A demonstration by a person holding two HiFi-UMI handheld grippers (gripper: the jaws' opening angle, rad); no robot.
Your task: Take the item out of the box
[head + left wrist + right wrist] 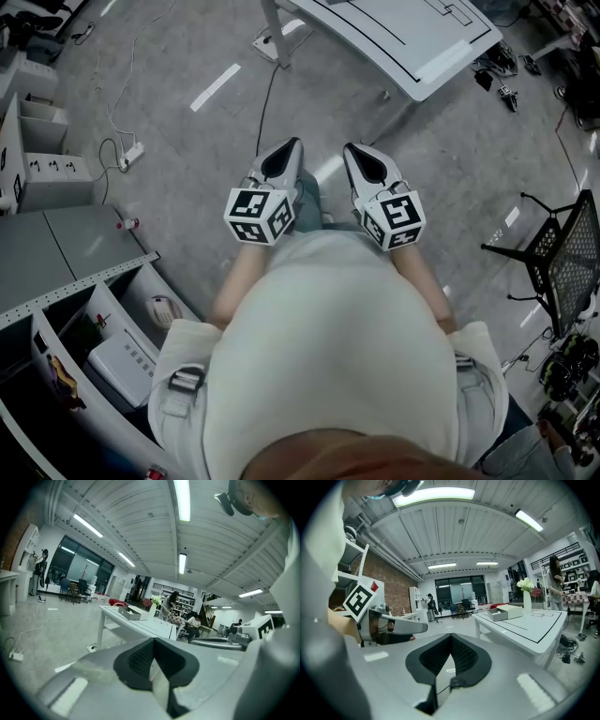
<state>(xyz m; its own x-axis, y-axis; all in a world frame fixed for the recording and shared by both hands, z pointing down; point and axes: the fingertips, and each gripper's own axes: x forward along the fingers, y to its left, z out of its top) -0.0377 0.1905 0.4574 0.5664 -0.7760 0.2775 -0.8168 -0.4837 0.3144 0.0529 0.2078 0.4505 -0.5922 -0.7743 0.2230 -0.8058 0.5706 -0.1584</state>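
I hold both grippers side by side in front of my body, above the bare floor and pointing forward. My left gripper (286, 157) has its jaws pressed together with nothing between them, as its own view shows (153, 660). In the same way my right gripper (361, 161) is shut and empty (450, 657). An open cardboard box (506, 612) sits on a white table (403, 37) some distance ahead; the left gripper view shows the box (130, 613) too. What lies inside the box is hidden. The head view does not show the box.
A grey shelf unit (66, 281) with several items stands at my left. To my right is a black mesh chair (562, 258). A power strip (131, 153) and cables lie on the floor. A vase of flowers (526, 595) stands on the table. People sit and stand far behind.
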